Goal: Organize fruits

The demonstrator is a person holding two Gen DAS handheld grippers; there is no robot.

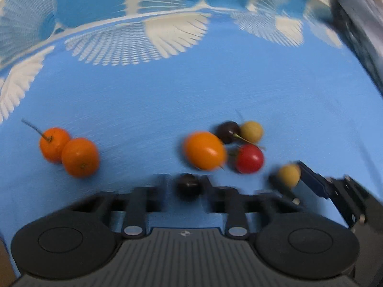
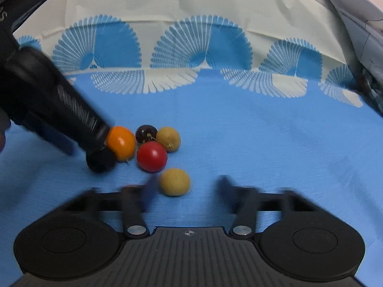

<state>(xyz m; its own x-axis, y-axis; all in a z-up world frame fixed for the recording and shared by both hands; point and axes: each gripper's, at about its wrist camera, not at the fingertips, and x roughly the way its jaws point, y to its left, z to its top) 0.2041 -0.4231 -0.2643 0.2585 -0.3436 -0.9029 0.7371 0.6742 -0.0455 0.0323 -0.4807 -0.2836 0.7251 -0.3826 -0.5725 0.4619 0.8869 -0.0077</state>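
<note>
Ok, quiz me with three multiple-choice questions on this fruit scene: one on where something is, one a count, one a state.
1. What sits between the fingers of the left gripper? A dark cherry; B orange; C red fruit.
2. How many tan fruit lie on the cloth? A one; B two; C four.
3. The two oranges off to the side are: A touching; B far apart; C stacked.
Answers: A, both fingers frame the cherry; B, one in the cluster, one nearer the right camera; A, their skins meet.
</note>
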